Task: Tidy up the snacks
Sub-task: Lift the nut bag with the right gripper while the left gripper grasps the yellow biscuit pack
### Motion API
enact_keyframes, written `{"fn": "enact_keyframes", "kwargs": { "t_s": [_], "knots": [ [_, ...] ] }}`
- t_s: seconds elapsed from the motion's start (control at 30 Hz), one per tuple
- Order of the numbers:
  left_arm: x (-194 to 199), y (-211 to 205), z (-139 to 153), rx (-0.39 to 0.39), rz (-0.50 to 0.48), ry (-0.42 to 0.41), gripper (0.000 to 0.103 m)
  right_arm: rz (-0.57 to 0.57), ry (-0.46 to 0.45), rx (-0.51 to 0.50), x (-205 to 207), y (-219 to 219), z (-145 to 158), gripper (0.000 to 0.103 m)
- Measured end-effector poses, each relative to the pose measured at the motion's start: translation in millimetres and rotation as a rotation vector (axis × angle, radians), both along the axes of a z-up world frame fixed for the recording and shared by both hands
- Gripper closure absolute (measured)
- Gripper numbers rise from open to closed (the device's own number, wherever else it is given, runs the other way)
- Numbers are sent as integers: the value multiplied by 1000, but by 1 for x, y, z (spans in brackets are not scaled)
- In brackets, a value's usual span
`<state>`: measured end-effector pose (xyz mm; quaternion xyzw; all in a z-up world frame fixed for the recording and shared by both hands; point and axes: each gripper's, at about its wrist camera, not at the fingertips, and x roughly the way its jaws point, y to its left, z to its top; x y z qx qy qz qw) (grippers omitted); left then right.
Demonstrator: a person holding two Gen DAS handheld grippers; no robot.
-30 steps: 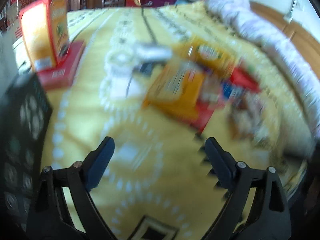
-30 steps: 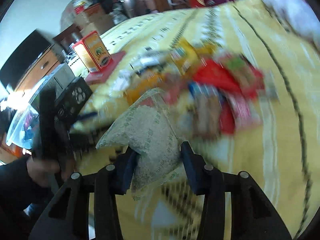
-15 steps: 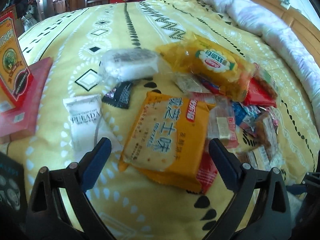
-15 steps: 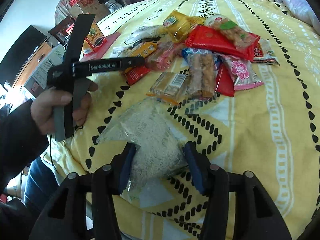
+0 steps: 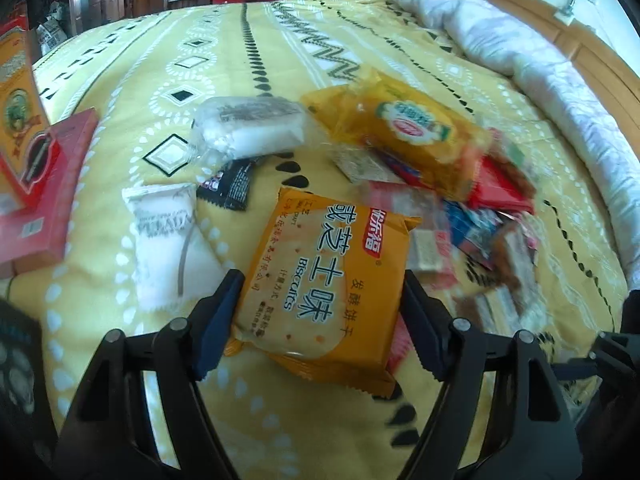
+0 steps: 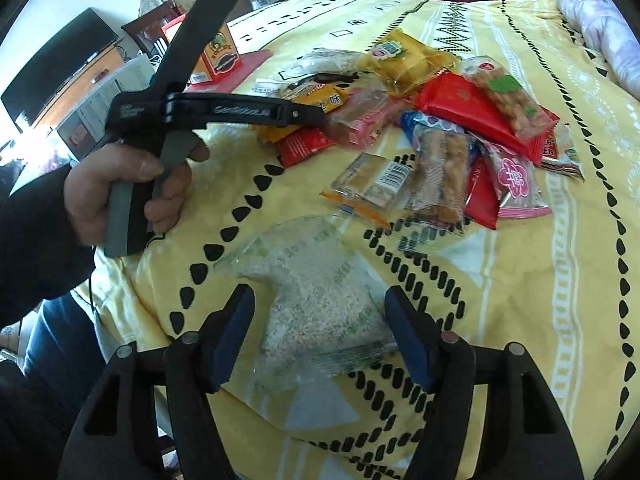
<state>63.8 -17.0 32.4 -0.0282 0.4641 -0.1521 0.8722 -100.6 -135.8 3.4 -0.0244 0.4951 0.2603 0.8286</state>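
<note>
Left wrist view shows the left gripper (image 5: 320,312) closing around an orange biscuit packet (image 5: 324,280); the packet lies flat on the yellow patterned bedspread (image 5: 240,60), between the two pads, and both pads are at its long edges, so it looks gripped. Just left of this packet lies a white snack pouch (image 5: 168,240), and above it a small black sachet (image 5: 230,186) and a whitish wrapped bar (image 5: 250,126). To the upper right a yellow packet (image 5: 408,132) sits on a blurred heap of red and blue wrappers. At the far left a red flat box (image 5: 48,200) lies with an orange carton (image 5: 16,112) standing on it.

Right wrist view shows the right gripper (image 6: 320,332) opening; a clear bag of pale grains (image 6: 316,300) lies on the bedspread between its pads, and a gap is seen on each side of the bag. Farther away, the person's hand (image 6: 120,188) holds the other tool over the snack pile (image 6: 460,128)
</note>
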Motion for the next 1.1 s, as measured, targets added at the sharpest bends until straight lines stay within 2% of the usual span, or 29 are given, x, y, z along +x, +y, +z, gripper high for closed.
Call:
{"fn": "enact_keyframes", "kwargs": {
  "t_s": [0.03, 0.07, 0.2, 0.3, 0.4, 0.43, 0.47, 0.57, 0.7, 0.87, 0.9, 0.97, 1.03, 1.1],
  "knots": [
    [-6, 0, 3, 8, 4, -7, 26, -3, 0, -1, 0, 0, 0, 41],
    [-12, -1, 6, 23, 10, -14, 26, -5, 4, 1, 0, -1, -1, 43],
    [-46, 1, 16, 126, 51, -23, 26, -38, -2, 5, -4, -4, -1, 47],
    [-74, 7, 12, 143, 51, -15, 26, -65, -14, -7, -9, -4, 3, 47],
    [-90, 15, -7, 122, 27, 33, 26, -63, -13, -19, -14, -1, 1, 42],
    [-92, 16, -10, 119, 26, 23, 26, -49, -17, -35, -15, 1, 1, 39],
    [-95, 16, -10, 117, 25, 1, 25, -33, -26, -48, -17, 2, 2, 31],
    [-95, 19, -12, 107, 28, -10, 25, 22, -63, -105, -21, 7, 11, 21],
    [-97, 19, -13, 88, 28, -12, 24, 64, -96, -139, -16, 8, 20, 16],
    [-97, 18, -14, 96, 32, -10, 24, 120, -57, -114, 1, 14, 14, 15],
    [-96, 17, -14, 97, 31, -8, 25, 131, -37, -110, 5, 18, 8, 16],
    [-96, 17, -13, 99, 36, -2, 26, 136, 1, -109, 9, 22, -3, 39],
    [-96, 18, -11, 98, 43, 5, 27, 102, 2, -126, 10, 21, -15, 43],
    [-98, 18, -7, 88, 50, 3, 28, 52, -14, -100, 5, 16, -14, 48]
  ]
}}
